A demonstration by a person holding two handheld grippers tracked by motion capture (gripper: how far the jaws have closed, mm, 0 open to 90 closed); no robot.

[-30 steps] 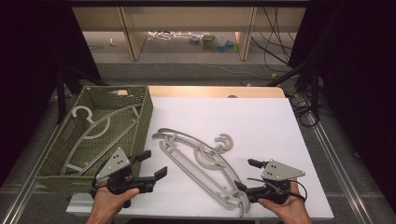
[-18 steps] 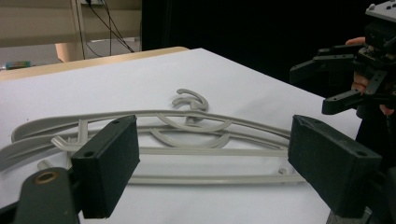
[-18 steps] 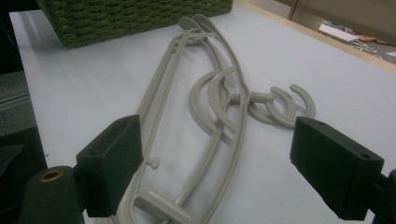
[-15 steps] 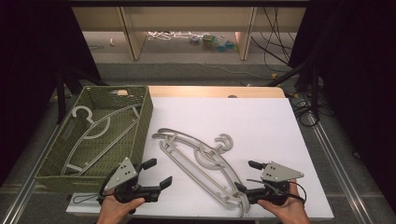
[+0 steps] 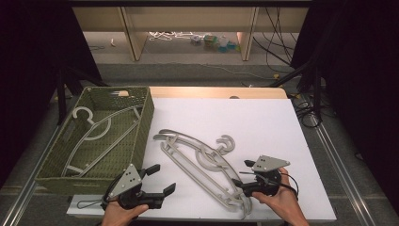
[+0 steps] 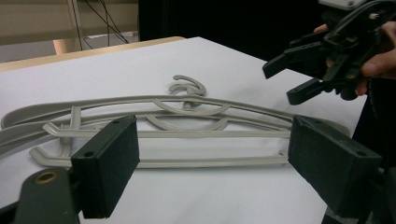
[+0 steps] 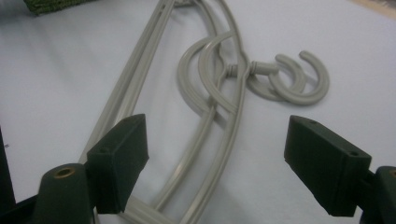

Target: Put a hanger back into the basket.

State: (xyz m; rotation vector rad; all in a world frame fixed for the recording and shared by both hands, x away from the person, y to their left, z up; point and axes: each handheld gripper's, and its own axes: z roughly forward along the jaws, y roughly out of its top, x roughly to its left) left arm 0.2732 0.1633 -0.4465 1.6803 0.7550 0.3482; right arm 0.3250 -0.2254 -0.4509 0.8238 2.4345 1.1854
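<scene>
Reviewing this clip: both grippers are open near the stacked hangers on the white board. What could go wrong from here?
1. The hangers lie overlapped, hooks side by side, so lifting one may drag the other along.
2. The right gripper sits at the hangers' near end; a grasp there could let the long frame swing or slip.
3. The basket already holds a hanger, so the next one may snag on it.

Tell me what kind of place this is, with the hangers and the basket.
Probably a lab or recording workspace, not a home: a white board-topped table edged by metal rails, cables trailing across the floor, and a person working handheld grippers over grey hangers beside a green basket.
</scene>
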